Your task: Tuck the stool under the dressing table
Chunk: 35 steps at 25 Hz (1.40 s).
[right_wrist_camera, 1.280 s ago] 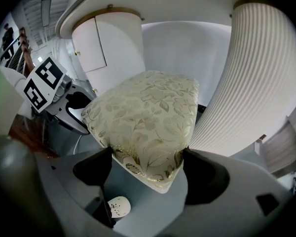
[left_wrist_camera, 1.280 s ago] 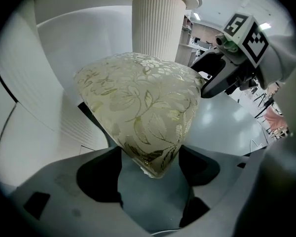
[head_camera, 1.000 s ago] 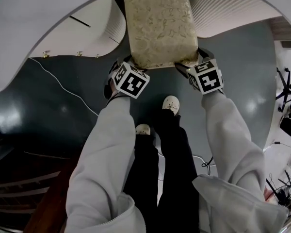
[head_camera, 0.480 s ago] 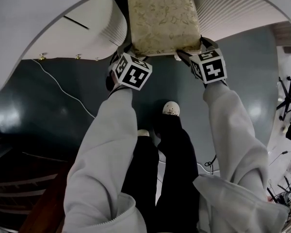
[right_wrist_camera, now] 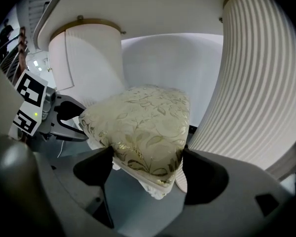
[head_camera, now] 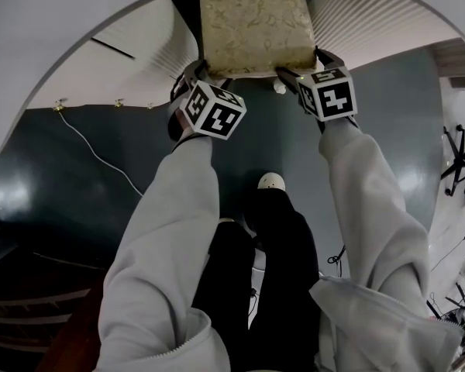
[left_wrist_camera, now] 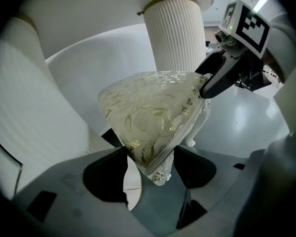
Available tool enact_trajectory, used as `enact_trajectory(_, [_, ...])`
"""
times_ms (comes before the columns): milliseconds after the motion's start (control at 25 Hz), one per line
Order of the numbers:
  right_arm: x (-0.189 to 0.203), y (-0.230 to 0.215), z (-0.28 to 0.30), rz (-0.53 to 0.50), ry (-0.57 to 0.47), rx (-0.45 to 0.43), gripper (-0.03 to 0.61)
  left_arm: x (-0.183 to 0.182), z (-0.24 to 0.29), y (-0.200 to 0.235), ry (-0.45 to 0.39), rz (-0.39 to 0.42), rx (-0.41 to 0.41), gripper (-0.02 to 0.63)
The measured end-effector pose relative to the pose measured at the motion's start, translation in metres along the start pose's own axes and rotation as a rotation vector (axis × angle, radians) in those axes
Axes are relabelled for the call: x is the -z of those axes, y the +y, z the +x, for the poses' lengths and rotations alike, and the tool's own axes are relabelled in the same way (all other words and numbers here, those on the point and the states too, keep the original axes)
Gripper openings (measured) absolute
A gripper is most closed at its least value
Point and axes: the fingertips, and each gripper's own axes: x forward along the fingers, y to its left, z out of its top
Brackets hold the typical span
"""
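The stool point(head_camera: 256, 22) has a gold floral cushion and white carved legs. It stands between the white dressing table's point(head_camera: 77, 22) two fluted pedestals point(left_wrist_camera: 175, 38) point(right_wrist_camera: 256, 83), its far part under the tabletop. My left gripper point(head_camera: 204, 72) is at the near left corner; its jaws have just been closing and press on that corner point(left_wrist_camera: 150, 154). My right gripper point(head_camera: 304, 62) is shut on the near right corner point(right_wrist_camera: 147, 157). Each gripper shows in the other's view: the right gripper point(left_wrist_camera: 209, 85), the left gripper point(right_wrist_camera: 71, 122).
Dark grey floor lies under me, with a thin cable point(head_camera: 101, 157) running across it at the left. My white shoe point(head_camera: 271, 181) is just behind the stool. Dark wooden furniture point(head_camera: 31, 316) sits at the lower left, a chair base point(head_camera: 457, 146) at the far right.
Stool and both grippers have slid away from me, further in between the pedestals and under the tabletop. My feet have stepped forward after them.
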Motion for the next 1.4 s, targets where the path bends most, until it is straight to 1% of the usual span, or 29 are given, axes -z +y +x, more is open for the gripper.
enact_trajectory(280, [-0.014, -0.009, 0.012, -0.009, -0.052, 0.033, 0.489, -0.009, 0.018, 0.014, 0.002, 0.018, -0.043, 0.299])
enact_trajectory(600, [-0.026, -0.014, 0.018, -0.045, -0.041, 0.029, 0.497, -0.016, 0.029, 0.022, 0.033, 0.01, -0.067, 0.301])
enact_trajectory(720, [-0.023, -0.013, 0.016, -0.037, -0.041, 0.035, 0.495, -0.016, 0.027, 0.022, 0.019, -0.001, -0.062, 0.301])
enact_trajectory(760, [-0.019, -0.012, 0.015, -0.053, -0.028, 0.039, 0.494, -0.016, 0.026, 0.022, 0.011, -0.007, -0.063, 0.301])
enact_trajectory(880, [-0.002, -0.009, 0.011, -0.172, 0.034, 0.061, 0.494, -0.018, 0.021, 0.021, -0.009, 0.005, -0.075, 0.301])
enact_trajectory(920, [0.002, -0.009, 0.008, -0.191, 0.046, 0.063, 0.494, -0.018, 0.018, 0.021, -0.011, 0.015, -0.079, 0.301])
enact_trajectory(1000, [0.008, -0.011, 0.0, -0.171, 0.057, 0.056, 0.495, -0.019, 0.011, 0.02, -0.012, 0.018, -0.077, 0.301])
enact_trajectory(1120, [0.009, -0.014, -0.014, -0.138, 0.061, 0.049, 0.495, -0.022, -0.001, 0.015, -0.022, -0.031, -0.053, 0.301])
enact_trajectory(1240, [0.003, -0.011, -0.031, -0.113, 0.051, 0.035, 0.488, -0.023, -0.016, 0.008, -0.02, -0.105, -0.024, 0.301])
enact_trajectory(1360, [-0.001, -0.006, -0.049, -0.089, 0.031, 0.028, 0.444, -0.024, -0.033, -0.002, -0.015, -0.175, 0.025, 0.298])
enact_trajectory(1400, [-0.002, -0.004, -0.055, -0.086, 0.025, 0.03, 0.431, -0.025, -0.039, -0.005, -0.012, -0.181, 0.034, 0.28])
